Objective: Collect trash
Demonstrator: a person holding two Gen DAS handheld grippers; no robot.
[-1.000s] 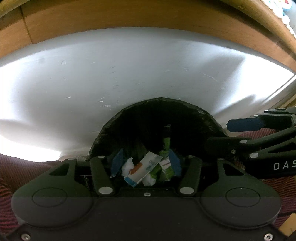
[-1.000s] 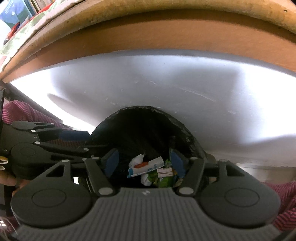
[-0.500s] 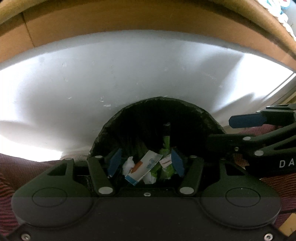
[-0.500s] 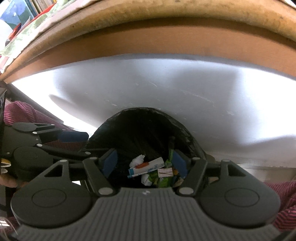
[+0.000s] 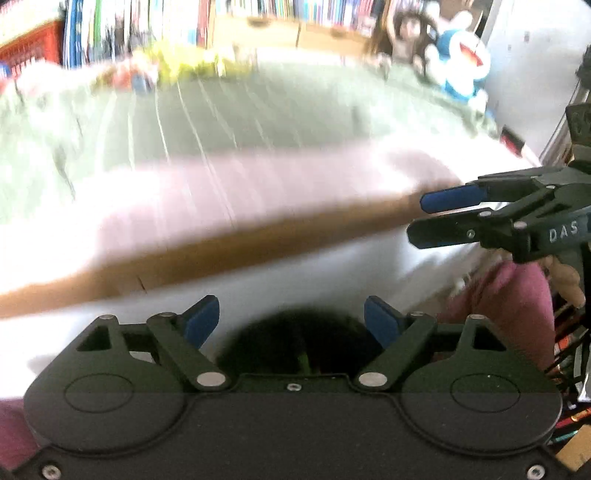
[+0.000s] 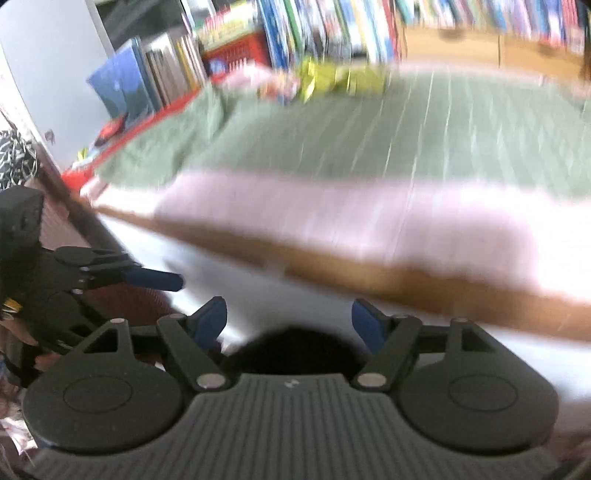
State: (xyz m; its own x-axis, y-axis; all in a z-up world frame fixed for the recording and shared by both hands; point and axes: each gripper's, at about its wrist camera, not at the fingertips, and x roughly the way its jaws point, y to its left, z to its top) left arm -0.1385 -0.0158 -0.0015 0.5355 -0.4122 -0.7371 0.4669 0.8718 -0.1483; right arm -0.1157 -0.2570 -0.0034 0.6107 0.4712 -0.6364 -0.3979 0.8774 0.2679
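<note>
Both views are blurred by motion. A black-lined trash bin (image 5: 295, 339) (image 6: 291, 347) shows only as a dark mouth low between the fingers; its contents are hidden. My left gripper (image 5: 291, 317) is above the bin, its jaws opening with nothing between them. My right gripper (image 6: 290, 317) is also above it, jaws opening and empty. The right gripper (image 5: 424, 216) also appears at the right edge of the left wrist view. Yellow-green wrappers (image 5: 184, 62) (image 6: 332, 77) lie at the far side of the bed.
A bed with a green cover (image 5: 277, 110) (image 6: 406, 129), pink mattress side and wooden frame (image 5: 221, 251) fills the view ahead. Bookshelves (image 6: 314, 26) stand behind it. A blue plush toy (image 5: 461, 62) sits at the far right.
Both views have swung up from the bin and white panel to the bed. The jaws of both grippers stand wider. The trash inside the bin has dropped out of sight.
</note>
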